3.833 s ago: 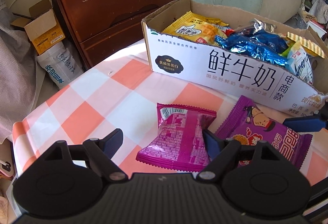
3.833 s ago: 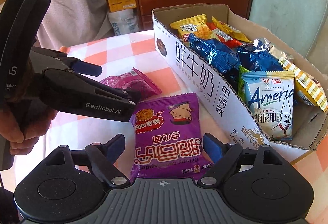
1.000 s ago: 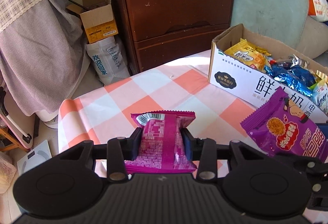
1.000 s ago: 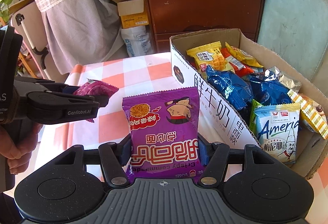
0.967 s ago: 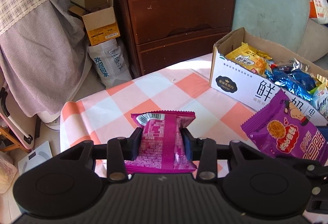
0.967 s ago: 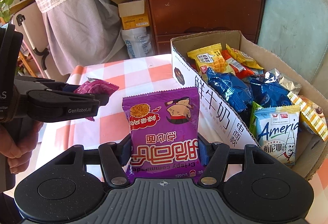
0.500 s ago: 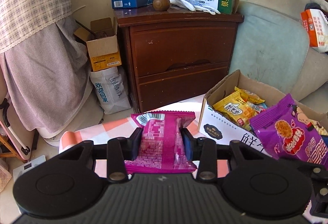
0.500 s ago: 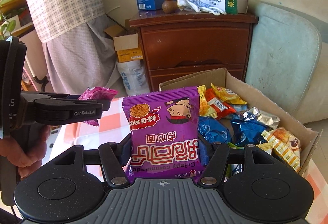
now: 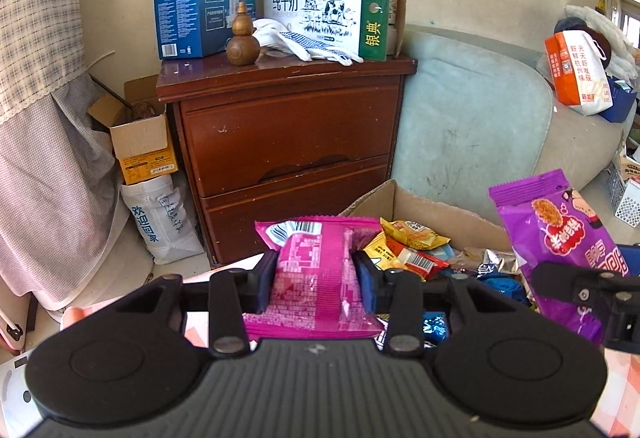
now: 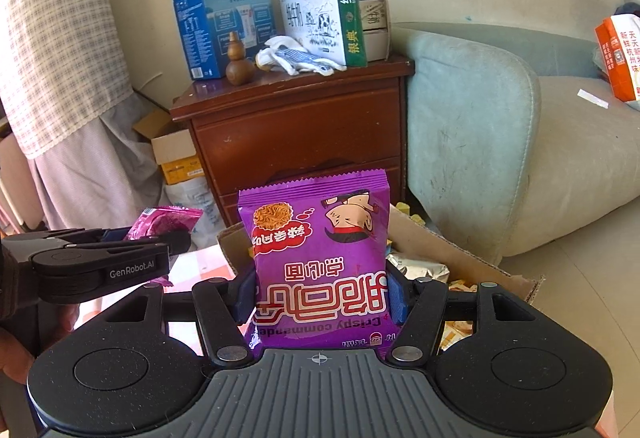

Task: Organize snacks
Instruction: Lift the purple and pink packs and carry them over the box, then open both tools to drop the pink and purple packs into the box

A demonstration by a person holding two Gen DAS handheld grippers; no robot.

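While the left gripper (image 9: pixel 316 280) clamps a pink packet (image 9: pixel 316 274) by its sides, the right gripper (image 10: pixel 320 296) clamps a purple packet (image 10: pixel 320 258) the same way. Both packets hang in the air above the open carton (image 9: pixel 436 209) of snacks, which stands before a wooden cabinet (image 9: pixel 288 133).

The open brown cardboard snack box (image 9: pixel 424 203) is mostly hidden behind the magenta foil snack packet (image 9: pixel 316 278) and the purple noodle snack packet (image 9: pixel 560 250), so most of its contents cannot be made out. The orange-and-white checked tablecloth (image 10: pixel 196 270) shows only in slivers. A person's hand (image 10: pixel 12 358) is cut off at the right wrist view's left edge.
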